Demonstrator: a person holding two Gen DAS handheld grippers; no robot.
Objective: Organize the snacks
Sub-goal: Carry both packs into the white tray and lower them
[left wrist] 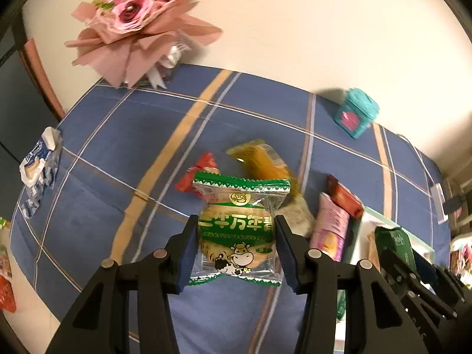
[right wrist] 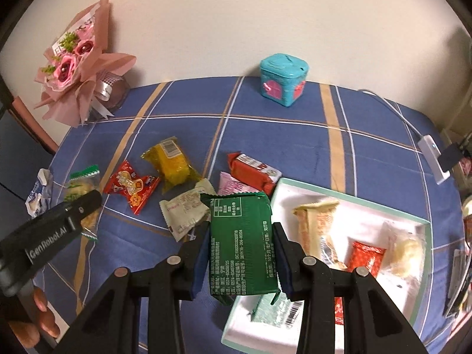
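Between the fingers of the left gripper [left wrist: 236, 247] a clear-and-green biscuit packet [left wrist: 237, 230] is clamped and held clear of the desk [right wrist: 295, 135]; between those of the right gripper [right wrist: 240, 253] a dark green packet [right wrist: 243, 244] is pinched, hanging over the near left edge of the white tray [right wrist: 421, 222]. Both packets are judged to be on their way to that tray.

Inside the tray, several snacks are already gathered: a cream wrapper [right wrist: 317, 227], a small red packet [right wrist: 367, 258], a pale translucent one [right wrist: 405, 250], and a silvery-green piece [right wrist: 270, 309] at the near edge.

Left of the tray, more is still to be sorted: a red bar [right wrist: 253, 169] and a pink packet [right wrist: 233, 185] lie just beside its far corner, then a whitish packet [right wrist: 185, 211], a yellow cake [right wrist: 171, 163] and a red sachet [right wrist: 129, 185] farther out. A blue-white torn wrapper [right wrist: 37, 193] lies well apart at the desk's left edge.

Roughly half of the work is judged done.
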